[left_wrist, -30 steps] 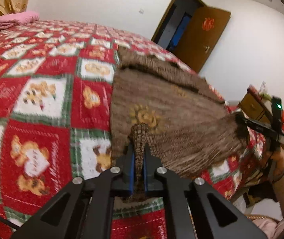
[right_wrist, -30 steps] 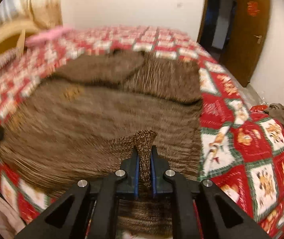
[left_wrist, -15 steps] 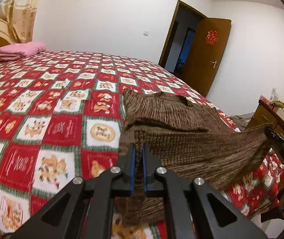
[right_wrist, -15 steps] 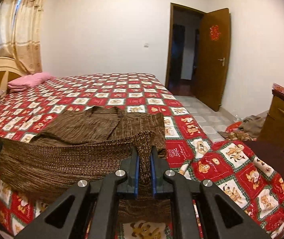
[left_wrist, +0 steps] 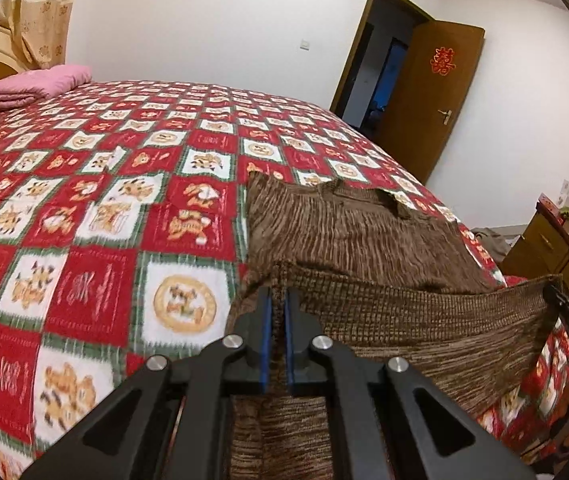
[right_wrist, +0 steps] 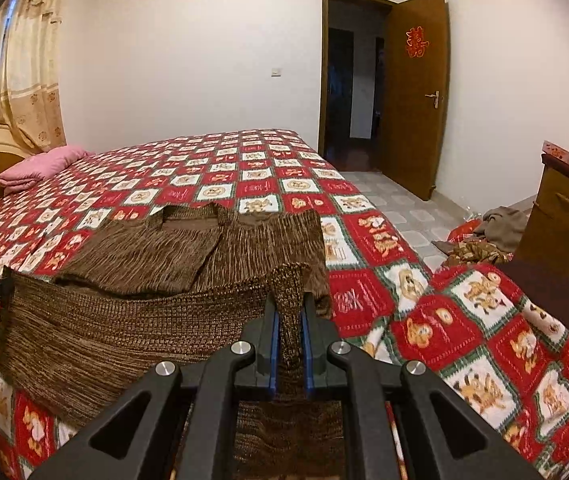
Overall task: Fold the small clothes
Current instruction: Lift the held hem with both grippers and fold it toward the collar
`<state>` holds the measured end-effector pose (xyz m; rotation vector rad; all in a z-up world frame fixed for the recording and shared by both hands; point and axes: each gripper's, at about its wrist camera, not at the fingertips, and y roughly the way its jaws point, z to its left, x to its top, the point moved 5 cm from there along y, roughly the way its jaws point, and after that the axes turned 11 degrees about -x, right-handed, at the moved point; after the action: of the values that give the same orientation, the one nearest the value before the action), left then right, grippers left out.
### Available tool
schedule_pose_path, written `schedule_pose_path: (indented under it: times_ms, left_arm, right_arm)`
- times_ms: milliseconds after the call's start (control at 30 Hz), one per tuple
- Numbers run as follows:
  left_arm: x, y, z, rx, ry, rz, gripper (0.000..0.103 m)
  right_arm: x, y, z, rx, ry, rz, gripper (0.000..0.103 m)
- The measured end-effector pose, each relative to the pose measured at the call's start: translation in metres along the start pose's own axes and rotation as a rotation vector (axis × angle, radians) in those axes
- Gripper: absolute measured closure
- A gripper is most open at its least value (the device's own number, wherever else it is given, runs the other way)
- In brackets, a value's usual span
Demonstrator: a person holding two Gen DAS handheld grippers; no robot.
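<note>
A brown knitted sweater (left_wrist: 348, 232) lies near the foot edge of the bed, collar end away from me. It also shows in the right wrist view (right_wrist: 156, 256). My left gripper (left_wrist: 277, 300) is shut on one corner of its bottom hem. My right gripper (right_wrist: 289, 304) is shut on the other corner. The hem band (right_wrist: 124, 312) hangs taut between both grippers, lifted a little above the rest of the sweater. The right gripper also shows at the right edge of the left wrist view (left_wrist: 564, 304).
The bed has a red, white and green checked quilt (left_wrist: 96, 216). A folded pink blanket (right_wrist: 40, 164) lies by the headboard. An open wooden door (right_wrist: 416, 92), a wooden dresser (right_wrist: 568, 216) and clothes on the tiled floor (right_wrist: 492, 232) are to the right.
Both grippers have lifted the hem off the bed and drawn it back, so the cameras tilted up from the sweater to the room. In the last half second they moved little.
</note>
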<state>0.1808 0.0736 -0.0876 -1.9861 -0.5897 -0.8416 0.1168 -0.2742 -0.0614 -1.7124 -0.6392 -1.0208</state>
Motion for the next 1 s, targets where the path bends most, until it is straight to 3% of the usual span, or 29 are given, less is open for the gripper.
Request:
schedule_pose_path:
  times_ms: [300,700,1000]
  left_arm:
    - [0.051,0.030,0.003,0.001,-0.009,-0.019,0.098]
    - [0.081,0.086,0.018,0.034,-0.044,0.008,0.098]
    - [0.108,0.116,0.031,0.063,-0.060,-0.007,0.098]
  right_arm:
    - [0.036,0.035,0.001,-0.015,0.024,0.012,0.094]
    - [0.056,0.106,0.006,-0.001,0.052,0.110,0.094]
    - [0.089,0.152,0.022,0.019,0.037,0.116,0.094]
